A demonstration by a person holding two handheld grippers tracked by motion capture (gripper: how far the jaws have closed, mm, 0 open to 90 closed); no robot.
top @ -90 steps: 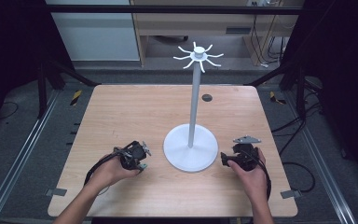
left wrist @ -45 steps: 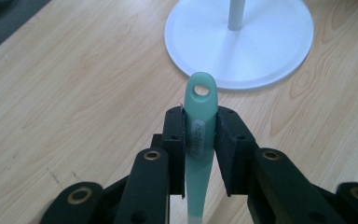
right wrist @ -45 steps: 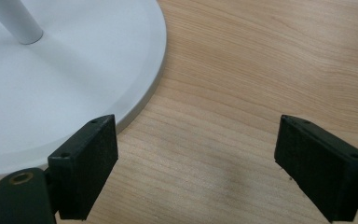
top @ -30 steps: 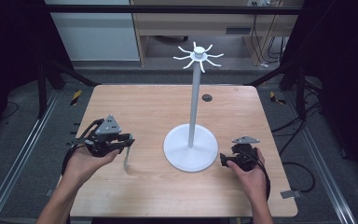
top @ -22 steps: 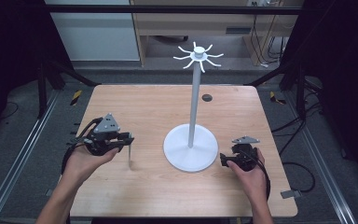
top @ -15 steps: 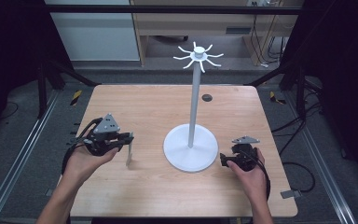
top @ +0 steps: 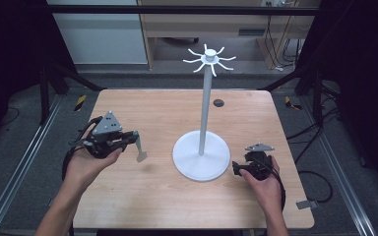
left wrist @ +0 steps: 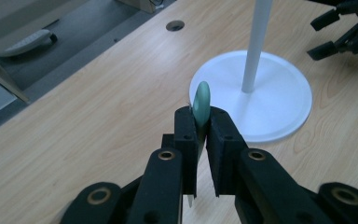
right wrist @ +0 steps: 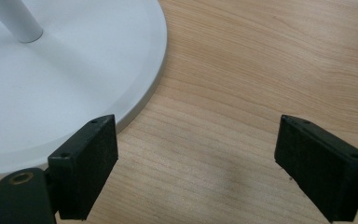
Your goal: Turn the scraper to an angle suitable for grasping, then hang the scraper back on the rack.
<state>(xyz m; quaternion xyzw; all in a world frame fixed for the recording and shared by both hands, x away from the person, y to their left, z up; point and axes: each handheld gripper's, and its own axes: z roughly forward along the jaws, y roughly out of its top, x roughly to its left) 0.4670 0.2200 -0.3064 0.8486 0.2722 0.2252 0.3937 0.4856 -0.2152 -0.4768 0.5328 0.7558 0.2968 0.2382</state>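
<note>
- Left claw point(top: 137, 142): we log it raised over the left half of the desk point(top: 167, 206), jaws clamped edge-on around a small utensil point(left wrist: 201, 103).
- Utensil: green rounded end standing above the jaws in the left claw's view; a thin pale, flat blade hanging below them in the high view point(top: 141, 155). It looks like smooth, hard plastic; we cannot tell its exact kind.
- Right claw point(top: 237, 168): resting low at the near right, just beside the base point(right wrist: 51, 84) of the stand point(top: 204, 108), jaws wide apart and holding nothing.
- Stand: white, matte, a slim round pole on a broad flat disc, with a crown of short curved hooks point(top: 207, 58) at the top.
- Desk: pale wood grain, smooth, with a small dark grommet hole point(top: 218, 103) at the far side.
- Risk, slip: we judge the hold narrow, on a thin slick edge; a tilt or jolt could let the utensil pivot or drop.
- Risk, knock: the pole is tall and thin; a claw striking it high up could rock the stand, since nothing steadies the base.
- Risk, miss: the hooks are small and short, so a poorly lined-up hang could slide off.
</note>
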